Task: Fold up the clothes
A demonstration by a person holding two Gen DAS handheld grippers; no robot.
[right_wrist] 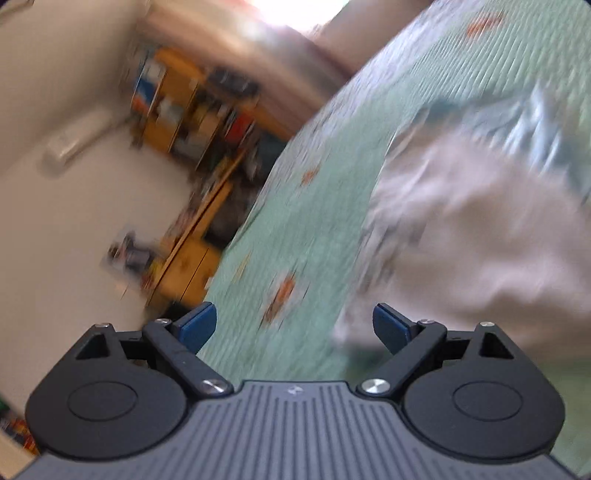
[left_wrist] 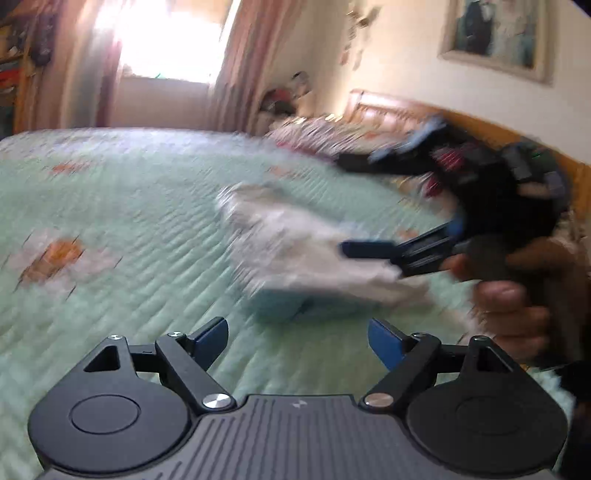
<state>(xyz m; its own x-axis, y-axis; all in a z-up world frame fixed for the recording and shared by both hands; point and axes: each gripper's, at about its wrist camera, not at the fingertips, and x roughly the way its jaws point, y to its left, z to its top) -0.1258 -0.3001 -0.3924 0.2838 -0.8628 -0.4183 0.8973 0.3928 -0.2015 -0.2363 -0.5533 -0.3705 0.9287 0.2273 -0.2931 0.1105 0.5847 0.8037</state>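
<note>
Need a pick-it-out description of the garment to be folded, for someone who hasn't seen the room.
Start at the bed with its mint-green quilted cover patterned with orange and white flowers. Near its middle lies a crumpled white garment, beside the right gripper. It is the only plain pale cloth heaped on the patterned cover.

A bright curtained window (left_wrist: 162, 40) glowed at eleven o'clock behind the green quilted bed (left_wrist: 129, 229), a framed picture (left_wrist: 496, 35) hung at one o'clock, and wooden shelves (right_wrist: 199, 110) lined a pale wall.
</note>
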